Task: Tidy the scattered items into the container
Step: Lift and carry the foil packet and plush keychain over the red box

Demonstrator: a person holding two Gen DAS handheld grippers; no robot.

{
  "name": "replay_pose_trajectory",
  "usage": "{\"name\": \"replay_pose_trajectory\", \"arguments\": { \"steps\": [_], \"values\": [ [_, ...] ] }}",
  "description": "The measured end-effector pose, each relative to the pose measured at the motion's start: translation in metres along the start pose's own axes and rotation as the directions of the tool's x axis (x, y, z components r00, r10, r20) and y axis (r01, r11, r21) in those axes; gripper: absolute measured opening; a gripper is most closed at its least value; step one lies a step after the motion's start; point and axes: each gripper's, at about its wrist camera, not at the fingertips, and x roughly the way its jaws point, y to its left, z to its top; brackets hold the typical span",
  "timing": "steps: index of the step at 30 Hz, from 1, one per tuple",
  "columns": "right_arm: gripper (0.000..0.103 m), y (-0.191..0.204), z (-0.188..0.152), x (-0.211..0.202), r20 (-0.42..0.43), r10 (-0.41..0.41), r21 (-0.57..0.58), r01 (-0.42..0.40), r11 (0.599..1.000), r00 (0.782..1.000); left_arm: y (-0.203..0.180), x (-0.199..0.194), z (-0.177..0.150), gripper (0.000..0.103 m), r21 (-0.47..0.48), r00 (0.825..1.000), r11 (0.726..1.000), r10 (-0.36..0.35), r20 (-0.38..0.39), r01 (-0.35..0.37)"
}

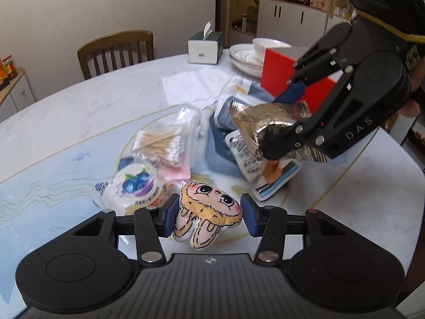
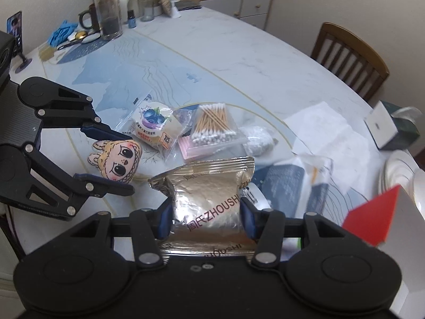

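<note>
**Scattered items: two lifted, the rest waiting beside the red container**

Scattered items are what I'm clearing, and I have one in each grip. My left hand-held gripper (image 1: 209,214) is closed on a small plush charm with a cartoon face (image 1: 209,207); the blue pads press its sides, so the jaws stand fairly narrow. I hold it across the head, which I judge keeps the soft body from slipping out. My right hand-held gripper (image 2: 205,219) is clamped on a gold foil snack packet (image 2: 209,194), pads pinching its middle so the crinkled ends hang free on either side. Both look raised off the surface (image 1: 66,122).

Further out, the blueberry-printed packet (image 1: 134,186) lies just beside a clear bag of cotton swabs (image 1: 162,143), with a pink pack touching under the swabs. Blue and white packets (image 1: 247,154) are piled near the red container (image 1: 279,66), which stands at the far edge of the pile next to stacked white plates (image 1: 247,58). A tissue box (image 1: 204,47) and loose papers sit behind.

Next, I judge, both loads go to the container; the right one is nearer it.
</note>
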Motion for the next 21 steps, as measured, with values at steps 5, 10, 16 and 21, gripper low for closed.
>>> {"name": "replay_pose_trajectory", "arguments": {
  "steps": [5, 10, 16, 21],
  "values": [
    [0.05, -0.003, -0.013, -0.016, 0.01, -0.038, 0.039, 0.038, 0.999, 0.999, -0.013, -0.007, 0.011, 0.048, 0.01, 1.0, 1.0, -0.013, 0.024, 0.012],
    [0.05, -0.013, -0.027, -0.035, 0.029, -0.091, 0.099, 0.088, 0.991, 0.995, -0.027, -0.011, 0.024, 0.048, 0.012, 0.999, 0.999, -0.031, 0.044, 0.031],
    [0.05, -0.031, -0.043, -0.055, 0.041, -0.135, 0.189, 0.125, 0.974, 0.99, -0.048, -0.014, 0.045, 0.048, 0.03, 0.996, 0.999, -0.042, 0.073, 0.04],
    [0.05, -0.048, -0.058, -0.071, 0.055, -0.152, 0.252, 0.134, 0.958, 0.987, -0.066, -0.014, 0.066, 0.048, 0.043, 0.994, 0.998, -0.055, 0.097, 0.051]
  ]
}}
